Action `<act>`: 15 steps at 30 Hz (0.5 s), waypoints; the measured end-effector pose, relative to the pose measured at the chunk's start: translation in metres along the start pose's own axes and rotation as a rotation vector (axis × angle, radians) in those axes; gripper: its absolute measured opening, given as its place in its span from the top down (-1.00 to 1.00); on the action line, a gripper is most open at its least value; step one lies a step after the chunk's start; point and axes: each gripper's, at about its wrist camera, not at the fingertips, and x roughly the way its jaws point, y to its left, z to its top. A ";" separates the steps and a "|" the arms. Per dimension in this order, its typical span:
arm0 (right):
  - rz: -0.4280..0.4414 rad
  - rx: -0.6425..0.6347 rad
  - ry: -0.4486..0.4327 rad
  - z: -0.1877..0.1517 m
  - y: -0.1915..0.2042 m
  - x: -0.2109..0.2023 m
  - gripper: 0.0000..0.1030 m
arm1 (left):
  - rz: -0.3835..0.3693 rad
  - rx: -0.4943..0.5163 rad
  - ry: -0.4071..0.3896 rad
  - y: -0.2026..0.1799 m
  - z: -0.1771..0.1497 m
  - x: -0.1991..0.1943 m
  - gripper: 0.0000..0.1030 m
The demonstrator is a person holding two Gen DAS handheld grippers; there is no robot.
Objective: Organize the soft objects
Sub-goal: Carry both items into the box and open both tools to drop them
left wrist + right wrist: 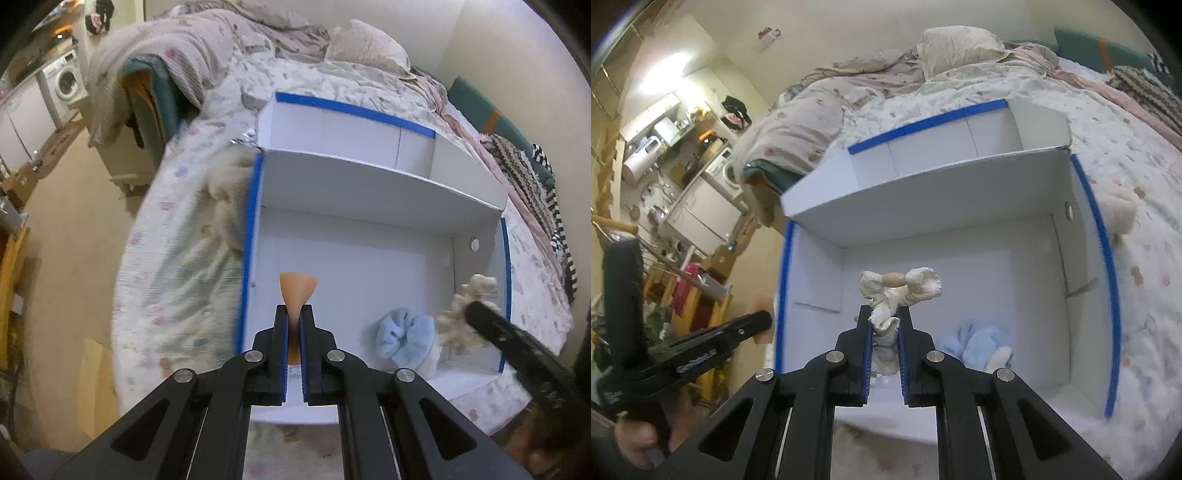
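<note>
A white, blue-edged box (369, 229) lies open on the bed (177, 240), with one fluffy blue item (404, 338) already inside at its near right. The left gripper (294, 317) has its jaws clamped on a thin orange piece (297, 286), and the right gripper (884, 317) pinches a cream plush toy (901, 286); both hang over the box, not yet dropped. A fluffy cream item (1119, 210) lies on the bed just beside the box's right wall, seemingly left to pack.

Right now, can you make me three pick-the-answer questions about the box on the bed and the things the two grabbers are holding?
1. Where is the fluffy blue toy?
A. inside the white box
B. on the pillow
C. on the floor

2. What colour is the tape along the box's edges?
A. red
B. blue
C. green

3. What is the left gripper doing?
A. standing wide open with nothing in it
B. resting on the floor
C. shut on an orange piece

Answers:
1 A, the blue toy lies on the box's floor, in its near right corner.
2 B, blue strips run along the rims in both views.
3 C, the orange piece fans out from between its closed jaws, while the right gripper is shut on a cream plush toy.
</note>
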 end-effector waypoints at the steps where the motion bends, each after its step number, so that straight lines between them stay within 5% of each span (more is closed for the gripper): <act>1: -0.006 0.005 0.009 0.000 -0.003 0.008 0.73 | -0.003 0.001 0.004 -0.001 0.001 0.005 0.90; 5: -0.027 0.039 0.060 -0.009 -0.015 0.035 0.73 | 0.031 0.055 -0.031 -0.007 -0.007 0.030 0.90; 15: -0.062 0.043 0.156 -0.023 -0.023 0.060 0.73 | 0.028 0.038 0.074 -0.005 -0.014 0.064 0.90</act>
